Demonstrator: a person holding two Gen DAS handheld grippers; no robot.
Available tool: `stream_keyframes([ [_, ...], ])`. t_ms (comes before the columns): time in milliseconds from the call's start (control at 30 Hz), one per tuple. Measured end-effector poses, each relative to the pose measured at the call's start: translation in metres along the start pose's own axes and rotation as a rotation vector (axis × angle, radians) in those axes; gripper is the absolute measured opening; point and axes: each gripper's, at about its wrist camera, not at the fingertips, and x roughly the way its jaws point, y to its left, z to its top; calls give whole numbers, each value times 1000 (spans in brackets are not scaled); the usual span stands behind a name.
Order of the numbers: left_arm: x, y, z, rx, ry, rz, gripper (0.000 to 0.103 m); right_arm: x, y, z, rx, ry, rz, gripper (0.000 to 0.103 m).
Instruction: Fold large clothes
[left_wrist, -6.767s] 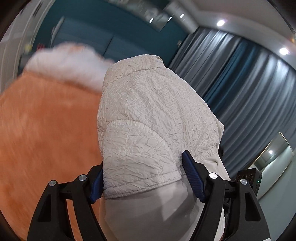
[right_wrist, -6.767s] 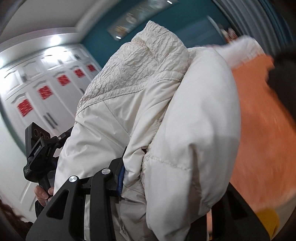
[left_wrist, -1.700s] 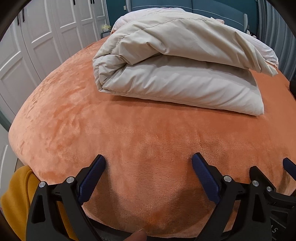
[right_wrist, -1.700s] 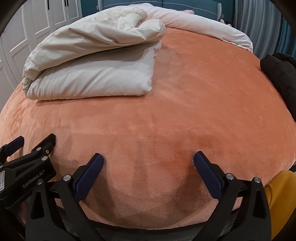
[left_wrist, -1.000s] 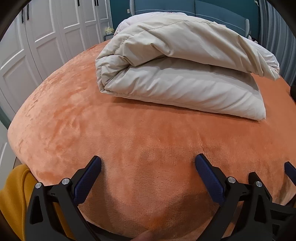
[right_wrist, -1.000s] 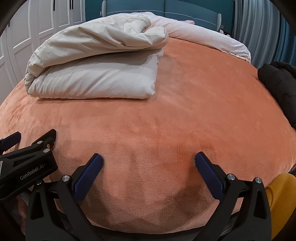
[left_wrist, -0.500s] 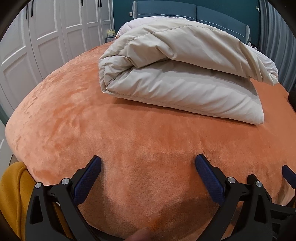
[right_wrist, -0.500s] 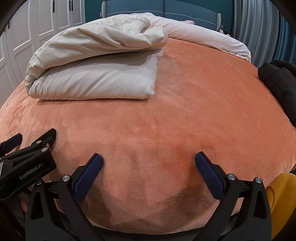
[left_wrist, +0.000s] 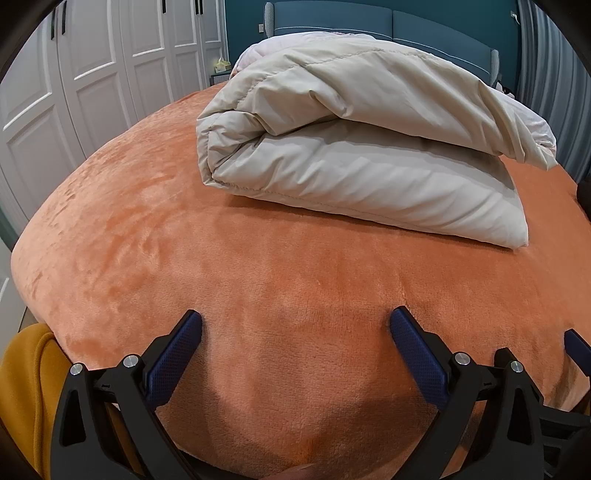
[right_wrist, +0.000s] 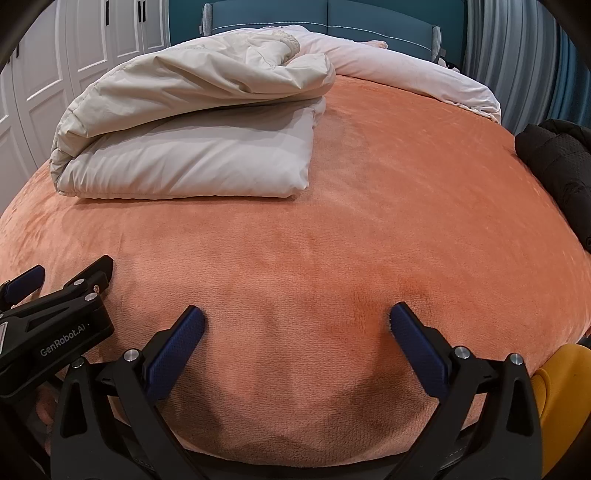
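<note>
Ahead of the left claw (left_wrist: 294, 334) and ahead-left of the right claw (right_wrist: 296, 325), both spread wide and empty, the folded cream puffer coat (left_wrist: 354, 147) is seen on the orange bed (right_wrist: 369, 229); judged soft, light, slippery, best gripped at stitched edges.

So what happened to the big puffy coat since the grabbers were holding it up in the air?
Both grippers let it go. The cream coat was clamped in the left gripper and right gripper and held high; now it lies folded on the orange blanket, and both grippers sit open and empty near the bed's front edge. Over the last couple of seconds, almost nothing moved.
</note>
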Motion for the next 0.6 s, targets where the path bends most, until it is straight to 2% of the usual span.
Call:
stream_keyframes([
  [200, 0, -1, 2, 7, 14, 2, 98, 0, 2, 1, -2, 8, -7, 98],
  [333, -2, -1, 4, 4, 18, -1, 98, -1, 11, 5, -20, 32, -43, 98],
  [600, -2, -3, 3, 19, 12, 9, 98, -5, 18, 1, -36, 24, -66, 98],
])
